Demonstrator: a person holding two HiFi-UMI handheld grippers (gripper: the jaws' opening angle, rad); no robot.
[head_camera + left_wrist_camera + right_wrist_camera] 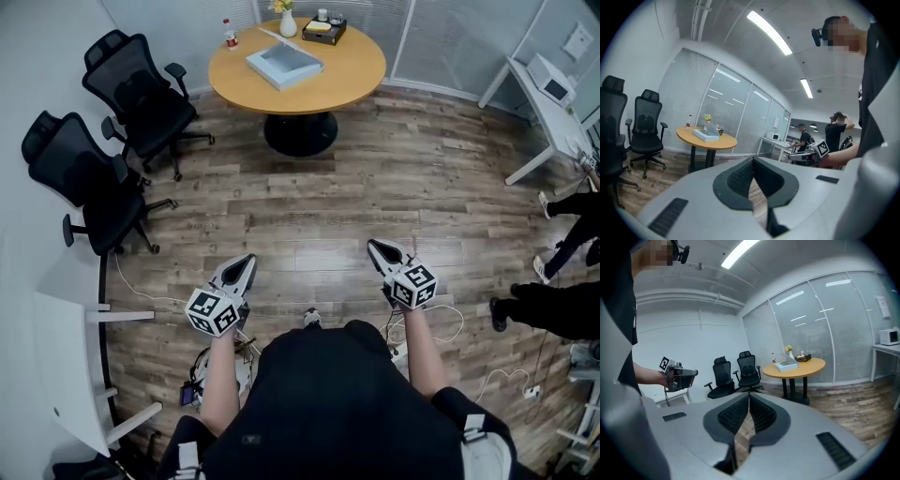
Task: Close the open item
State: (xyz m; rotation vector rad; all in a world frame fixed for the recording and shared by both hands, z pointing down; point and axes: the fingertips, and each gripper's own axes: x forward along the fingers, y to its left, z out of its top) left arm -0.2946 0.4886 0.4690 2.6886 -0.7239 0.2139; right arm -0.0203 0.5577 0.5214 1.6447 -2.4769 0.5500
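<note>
On the round wooden surface (361,70), on the office chairs' side of its middle: the open case (284,67). Lies flat and askew, one corner aimed at the near rim. Looks close to square from above, so gives no clear long axis. Shows a pale blue-grey base, low and slab-like, with a thin lid (279,38) raised along the edge nearest the vase (288,22). Opens toward the near rim of the surface. Reads in the left gripper view as a white box (705,136) with the lid standing nearly upright at its back, and in the right gripper view as the same box (786,365) with the lid tilted up toward the tray.

Along the far rim of the surface: a bottle (230,36) with a red cap, the white vase with yellow flowers, and a dark tray (324,30) carrying small cups. All clear of the case, none touching it.

Beside the surface: two black office chairs (141,89). Well apart from the surface on the other side: a white desk (548,112) with a boxy white appliance on it.

Well short of the surface, over the wood floor (375,187): left gripper (244,263) and right gripper (378,248), both pointed toward the surface. Left gripper: jaws together at the tips, only a thin slit lower down showing floor, nothing held. Right gripper: the same, jaws meeting at the tips, nothing between them.
</note>
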